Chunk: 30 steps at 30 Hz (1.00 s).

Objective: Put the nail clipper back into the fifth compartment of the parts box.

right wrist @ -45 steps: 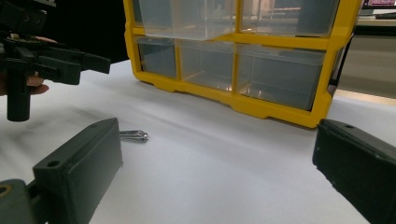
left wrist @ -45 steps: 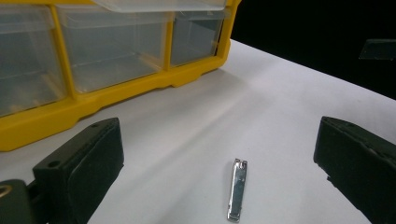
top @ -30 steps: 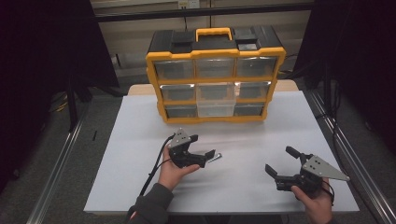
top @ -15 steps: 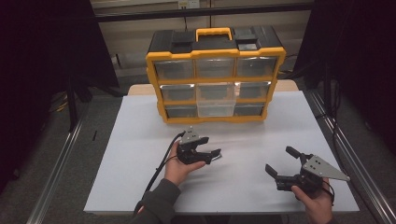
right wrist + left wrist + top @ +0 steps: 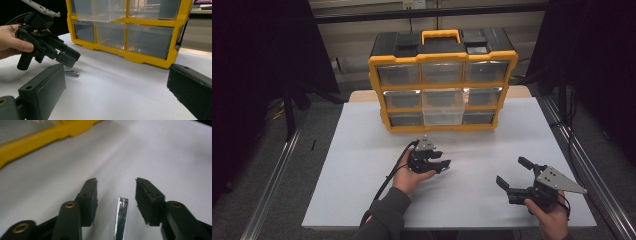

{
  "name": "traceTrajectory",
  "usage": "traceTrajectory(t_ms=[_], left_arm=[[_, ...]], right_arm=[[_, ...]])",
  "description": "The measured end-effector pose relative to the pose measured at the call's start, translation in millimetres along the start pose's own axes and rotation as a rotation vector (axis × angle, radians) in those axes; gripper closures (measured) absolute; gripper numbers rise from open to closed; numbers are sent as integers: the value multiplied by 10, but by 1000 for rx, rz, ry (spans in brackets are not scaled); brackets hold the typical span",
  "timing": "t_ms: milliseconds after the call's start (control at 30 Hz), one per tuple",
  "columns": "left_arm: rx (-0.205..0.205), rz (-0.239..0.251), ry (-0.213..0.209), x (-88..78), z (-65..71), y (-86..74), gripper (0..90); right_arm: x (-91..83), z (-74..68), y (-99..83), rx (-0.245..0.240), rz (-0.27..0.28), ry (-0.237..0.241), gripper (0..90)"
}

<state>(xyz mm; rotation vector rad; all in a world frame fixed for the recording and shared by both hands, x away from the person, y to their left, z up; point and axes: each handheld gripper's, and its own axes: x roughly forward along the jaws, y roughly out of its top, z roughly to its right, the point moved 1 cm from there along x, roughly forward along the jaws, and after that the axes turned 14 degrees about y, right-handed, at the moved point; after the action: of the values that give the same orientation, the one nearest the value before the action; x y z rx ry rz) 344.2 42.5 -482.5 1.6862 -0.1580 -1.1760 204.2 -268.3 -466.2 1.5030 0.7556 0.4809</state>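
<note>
I count 1 yellow organizer (image 5: 443, 80) on 1 white table (image 5: 362, 165). Its front shows 9 clear drawers, 3 rows of 3, and 1 of them, the middle drawer (image 5: 443, 118) of the bottom row, sticks out a little. On top I see 1 yellow handle (image 5: 440, 35). There is 1 metal nail clipper (image 5: 121, 216) lying on the table, and I have 2 grippers, the left gripper (image 5: 443, 165) and the right gripper (image 5: 512, 173), with 2 jaws on each
</note>
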Motion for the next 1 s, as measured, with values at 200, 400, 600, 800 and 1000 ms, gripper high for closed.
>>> traceTrajectory(t_ms=[200, 400, 600, 800, 1000], left_arm=[[15, -48, -9, 41, 23, 2, 633], [34, -83, -34, 109, 62, 30, 732], [51, -119, -6, 145, 100, 32, 793], [-31, -121, -44, 141, 57, 33, 796], [-95, -53, -64, 38, 10, 97, 797]], right_arm=[[1, -1, 0, 3, -1, 2, 13], [-1, 0, 0, 2, 0, 1, 13], [-2, -4, 2, 8, 3, 1, 13], [2, -1, 2, -1, 5, 1, 14], [-9, 6, 1, 5, 4, -1, 14]])
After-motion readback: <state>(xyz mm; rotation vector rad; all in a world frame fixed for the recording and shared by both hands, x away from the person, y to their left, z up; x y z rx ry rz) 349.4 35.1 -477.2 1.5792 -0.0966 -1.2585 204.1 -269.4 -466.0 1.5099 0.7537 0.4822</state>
